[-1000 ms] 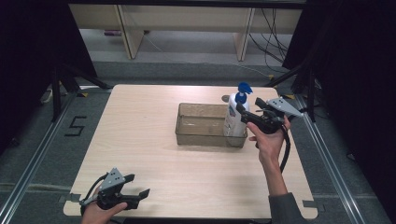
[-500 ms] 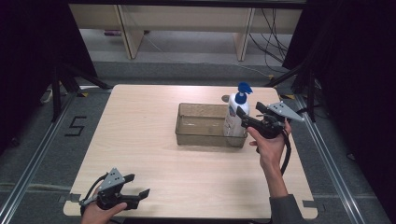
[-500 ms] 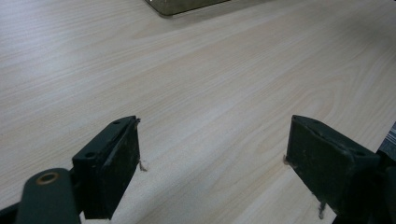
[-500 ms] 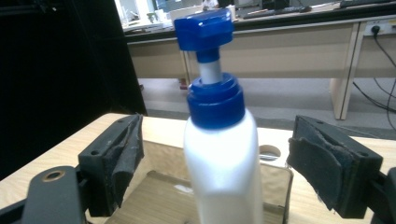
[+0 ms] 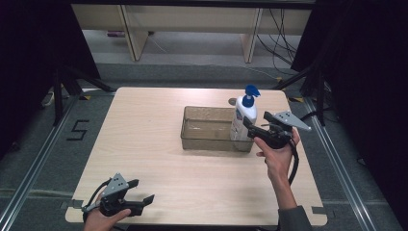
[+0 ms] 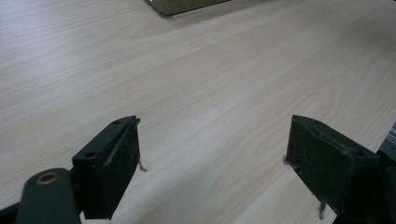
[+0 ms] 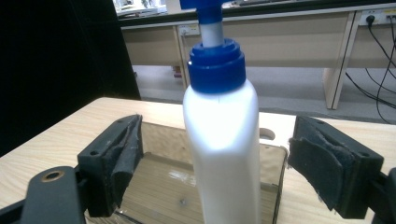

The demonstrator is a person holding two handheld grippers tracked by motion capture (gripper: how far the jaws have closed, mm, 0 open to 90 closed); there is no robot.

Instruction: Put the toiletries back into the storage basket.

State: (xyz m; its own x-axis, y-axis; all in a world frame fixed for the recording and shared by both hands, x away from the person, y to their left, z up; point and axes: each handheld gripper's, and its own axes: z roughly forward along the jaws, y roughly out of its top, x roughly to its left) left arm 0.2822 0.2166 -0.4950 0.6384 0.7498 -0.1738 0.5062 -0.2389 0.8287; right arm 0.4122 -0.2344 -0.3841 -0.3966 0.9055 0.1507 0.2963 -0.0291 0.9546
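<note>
A white pump bottle (image 5: 242, 119) with a blue cap stands upright at the right end of a clear rectangular tray (image 5: 207, 142), apparently inside it. My right gripper (image 5: 255, 123) sits just right of the bottle. In the right gripper view, that gripper (image 7: 215, 168) is open and the bottle (image 7: 222, 140) stands between the jaws with a gap on each side. The left gripper (image 5: 143, 191) rests open near the table's front left corner. In the left gripper view, nothing but bare wood lies between the jaws of that gripper (image 6: 212, 154).
The light wood table (image 5: 144, 139) has a small round hole (image 5: 232, 101) behind the tray. Dark stands and cables lie on the floor to the right, and the table's right edge is close to my right hand.
The right hand has shifted slightly down and back beside the bottle, which stays upright at the tray's right end. The left gripper has not moved.
</note>
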